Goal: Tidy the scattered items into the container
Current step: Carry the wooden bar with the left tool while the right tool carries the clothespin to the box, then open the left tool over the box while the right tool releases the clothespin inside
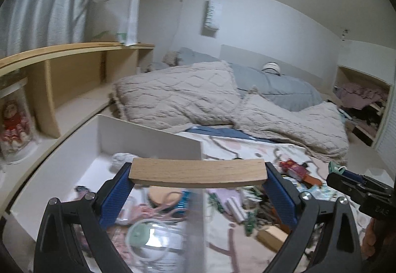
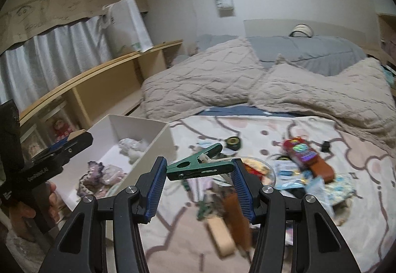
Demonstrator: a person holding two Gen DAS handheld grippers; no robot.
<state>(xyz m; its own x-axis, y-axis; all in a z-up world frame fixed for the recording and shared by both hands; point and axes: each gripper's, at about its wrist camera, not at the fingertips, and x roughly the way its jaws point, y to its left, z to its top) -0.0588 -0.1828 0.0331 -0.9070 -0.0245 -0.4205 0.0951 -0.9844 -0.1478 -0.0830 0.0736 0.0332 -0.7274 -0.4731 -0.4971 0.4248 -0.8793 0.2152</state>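
Observation:
My left gripper [image 1: 198, 174] is shut on a flat wooden block [image 1: 198, 171], held by its ends above the right wall of the white box [image 1: 148, 134]. The box holds scissors, a round lid and soft items. My right gripper [image 2: 199, 169] is shut on a green clothes peg [image 2: 198, 166], held in the air over the bed, right of the white box [image 2: 138, 124]. Scattered items lie below it: a red packet [image 2: 299, 149], a tape roll [image 2: 234, 142], a small wooden block [image 2: 220, 236]. The right gripper [image 1: 346, 181] shows in the left wrist view, the left gripper [image 2: 76, 142] in the right.
The bed carries a patterned sheet [image 2: 247, 129], a beige blanket [image 2: 210, 82] and a grey duvet [image 2: 309, 50] behind the items. A wooden shelf unit [image 1: 74, 70] runs along the left, with a doll in a clear case [image 1: 12, 122]. A closet nook [image 1: 363, 104] is at the right.

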